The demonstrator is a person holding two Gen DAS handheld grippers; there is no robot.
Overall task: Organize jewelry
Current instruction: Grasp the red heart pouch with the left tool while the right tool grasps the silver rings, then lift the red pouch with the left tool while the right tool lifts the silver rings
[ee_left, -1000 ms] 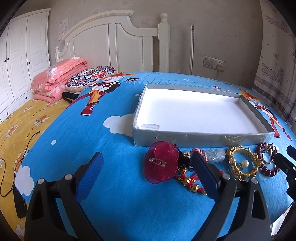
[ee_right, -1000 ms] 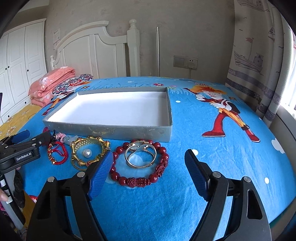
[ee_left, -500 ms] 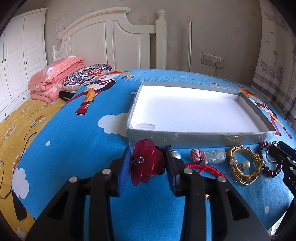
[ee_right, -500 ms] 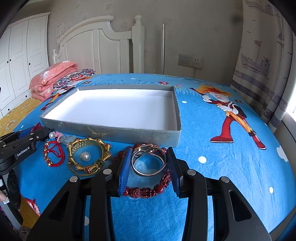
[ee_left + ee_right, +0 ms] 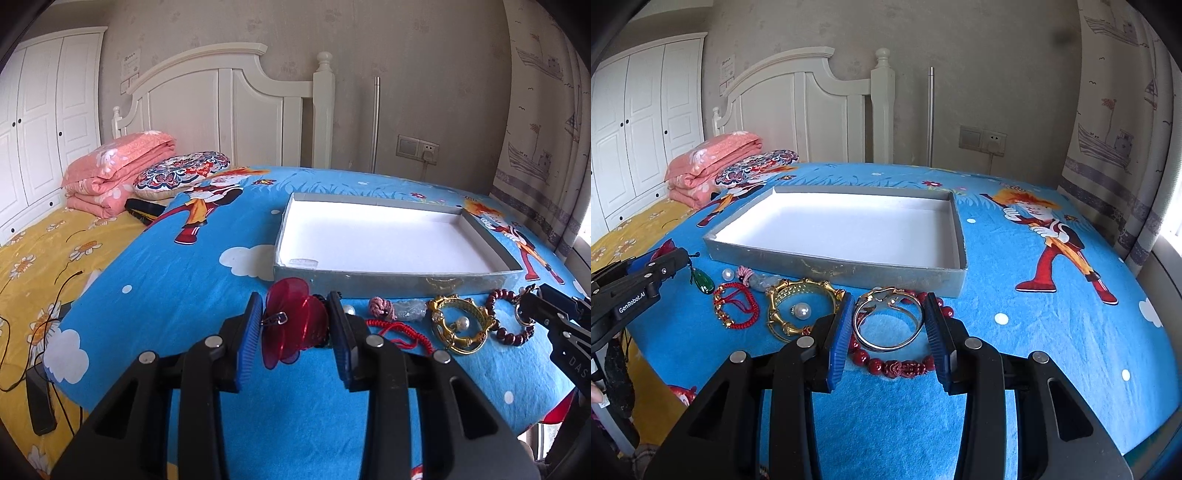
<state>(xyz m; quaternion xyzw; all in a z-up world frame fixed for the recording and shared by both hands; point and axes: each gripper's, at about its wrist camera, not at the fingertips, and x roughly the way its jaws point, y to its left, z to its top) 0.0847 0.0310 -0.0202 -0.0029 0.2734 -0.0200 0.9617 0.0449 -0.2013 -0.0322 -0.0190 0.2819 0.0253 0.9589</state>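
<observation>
Both my tongs, spread a second ago, now pinching: left gripper squeezing translucent red ornament, right gripper squeezing silver bangle, centre frame.

Bright daylight from right; sharp focus; fisheye-bent, dark corners.

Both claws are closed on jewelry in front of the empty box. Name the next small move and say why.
Probably lift both pieces clear of the bedspread and carry them forward over the near wall of the grey box. The left claw is shut on the red hair clip, the right claw on the silver bangle, and the box just beyond them holds nothing yet.
</observation>
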